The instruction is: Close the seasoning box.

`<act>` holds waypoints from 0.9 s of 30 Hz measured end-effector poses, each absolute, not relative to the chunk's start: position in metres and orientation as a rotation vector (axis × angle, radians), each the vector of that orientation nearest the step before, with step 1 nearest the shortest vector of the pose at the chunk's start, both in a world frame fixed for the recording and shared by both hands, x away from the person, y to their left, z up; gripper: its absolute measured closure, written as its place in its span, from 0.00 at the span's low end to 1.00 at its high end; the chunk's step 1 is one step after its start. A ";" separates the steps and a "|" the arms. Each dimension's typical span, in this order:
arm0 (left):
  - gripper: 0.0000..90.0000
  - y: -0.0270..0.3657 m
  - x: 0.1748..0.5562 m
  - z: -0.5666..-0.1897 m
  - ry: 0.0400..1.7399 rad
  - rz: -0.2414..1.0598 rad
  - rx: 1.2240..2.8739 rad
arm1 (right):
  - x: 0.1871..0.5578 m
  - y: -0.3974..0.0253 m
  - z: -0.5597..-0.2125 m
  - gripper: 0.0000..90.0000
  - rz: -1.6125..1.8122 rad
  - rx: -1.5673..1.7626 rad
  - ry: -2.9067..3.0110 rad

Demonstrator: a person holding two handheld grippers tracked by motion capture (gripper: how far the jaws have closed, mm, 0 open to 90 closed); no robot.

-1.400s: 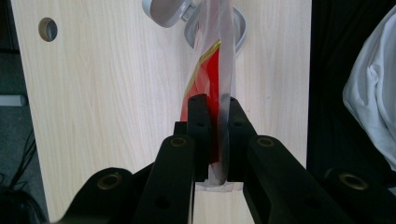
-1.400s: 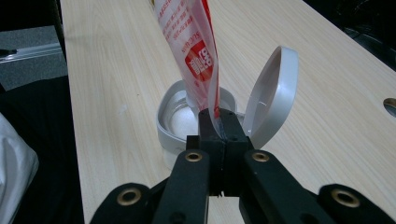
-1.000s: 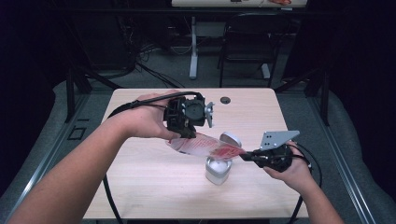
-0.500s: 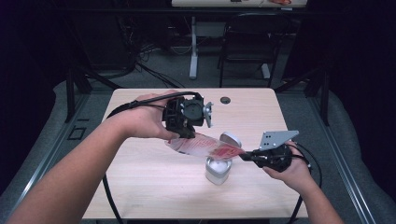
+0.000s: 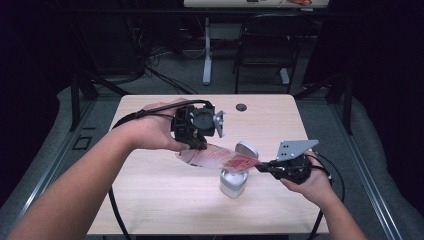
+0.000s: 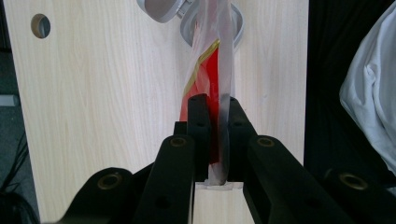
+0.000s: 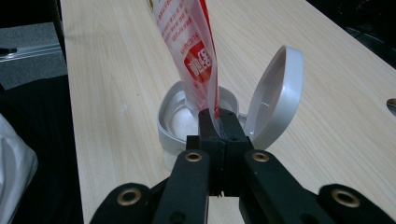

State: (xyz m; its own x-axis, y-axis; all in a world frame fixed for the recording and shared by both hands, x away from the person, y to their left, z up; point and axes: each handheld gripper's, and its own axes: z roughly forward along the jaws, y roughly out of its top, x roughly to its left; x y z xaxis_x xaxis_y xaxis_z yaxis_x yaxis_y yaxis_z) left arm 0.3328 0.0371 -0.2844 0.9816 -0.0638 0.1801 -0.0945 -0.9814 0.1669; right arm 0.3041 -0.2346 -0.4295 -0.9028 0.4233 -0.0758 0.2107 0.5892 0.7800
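While stretched above the open-lidded white container [image 5: 233, 182] at 6 o'clock on the counter [image 5: 150, 200], a red-printed plastic packet [image 5: 215, 157], clamped endwise by left gripper [image 5: 196, 145] and right gripper [image 5: 261, 166].

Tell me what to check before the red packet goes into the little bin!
1. Left gripper shut on one end of the packet: ok.
2. Right gripper shut on the other end: ok.
3. Lid of the bin flipped open: ok.
4. Packet above the bin's opening: ok, it stretches across just over it.
5. Packet sealed or torn open: cannot tell.
6. Room inside the bin: ok, in the right gripper view it looks empty.
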 end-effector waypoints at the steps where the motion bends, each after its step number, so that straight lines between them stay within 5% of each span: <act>1: 0.94 0.038 0.334 -0.284 -0.129 0.265 2.959 | 0.304 -0.234 -0.430 1.00 1.208 0.521 2.566; 27: 0.94 0.065 0.336 -0.300 -0.064 0.220 2.916 | 0.306 -0.222 -0.424 1.00 1.191 0.489 2.570</act>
State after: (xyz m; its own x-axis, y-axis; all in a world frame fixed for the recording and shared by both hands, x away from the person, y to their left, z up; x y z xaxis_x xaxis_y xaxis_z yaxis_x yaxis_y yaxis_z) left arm 0.3361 0.0649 -0.2997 0.9878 -0.0269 0.1531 -0.0594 -0.9756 0.2114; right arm 0.3061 -0.2216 -0.4239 -0.9078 0.4080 -0.0974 0.1895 0.6061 0.7725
